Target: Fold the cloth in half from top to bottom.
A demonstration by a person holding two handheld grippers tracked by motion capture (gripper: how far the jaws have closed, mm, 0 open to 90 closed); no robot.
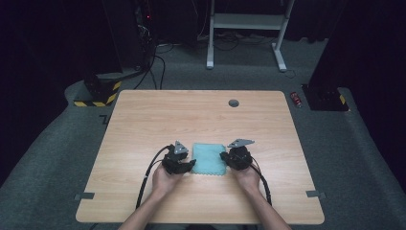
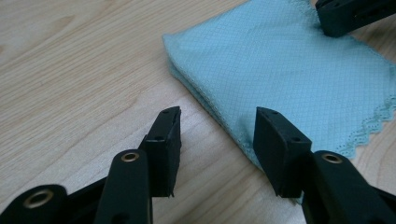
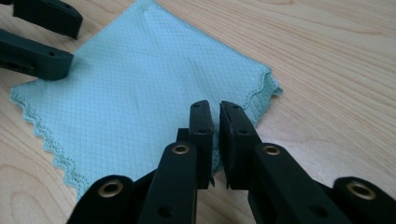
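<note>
From above, a folded teal cloth (image 1: 208, 159) lies flat near the front of the wooden worktop (image 1: 143, 120), flanked by the left tool (image 1: 187, 166) and right tool (image 1: 224, 157), apparently placed to work opposite edges. The left gripper view shows the left tool (image 2: 217, 128) spread astride the folded edge. The right gripper view shows the right tool (image 3: 216, 122) nearly pressed together at the cloth's edge; whether it pinches fabric is unclear.
</note>
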